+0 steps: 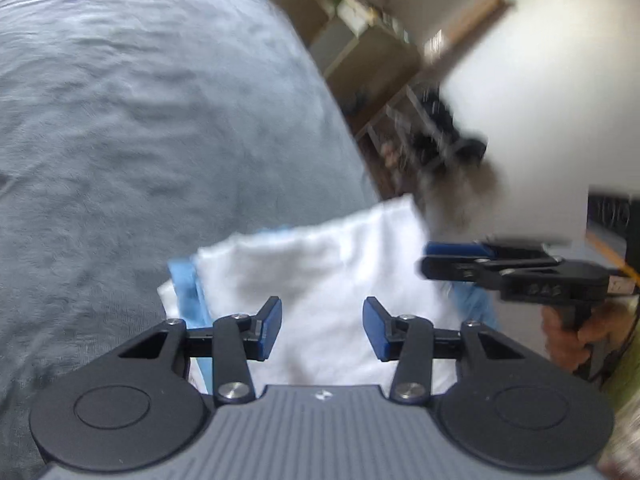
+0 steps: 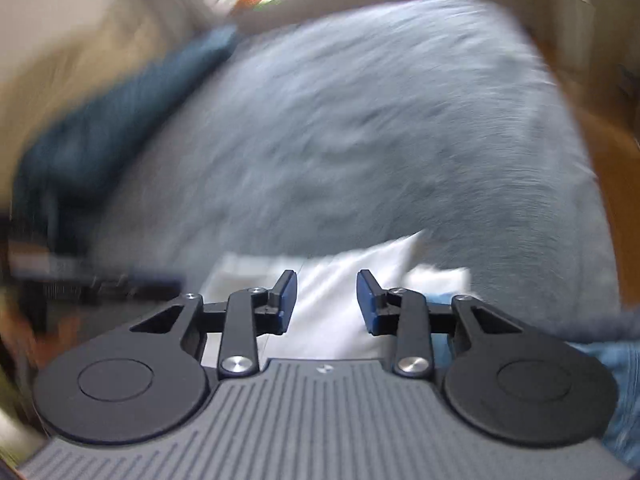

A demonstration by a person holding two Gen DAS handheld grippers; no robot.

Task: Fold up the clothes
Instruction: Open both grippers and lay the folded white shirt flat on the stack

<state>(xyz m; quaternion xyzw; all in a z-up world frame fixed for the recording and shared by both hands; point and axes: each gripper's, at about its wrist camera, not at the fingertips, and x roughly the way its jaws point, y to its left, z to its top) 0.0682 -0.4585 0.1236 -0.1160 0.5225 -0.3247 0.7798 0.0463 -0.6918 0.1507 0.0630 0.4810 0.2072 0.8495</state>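
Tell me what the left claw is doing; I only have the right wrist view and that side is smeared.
Observer: The left claw is open and empty, pointing over the white garment.
Operator: Where does my right claw sit from that side?
Observer: The right claw comes in side-on by the garment's right edge. I cannot tell whether it is touching the cloth.
Operator: Anything behind it I should know about?
Observer: A hand grips its handle just off the edge of the grey blanket, and there is blurred shelving across the room.
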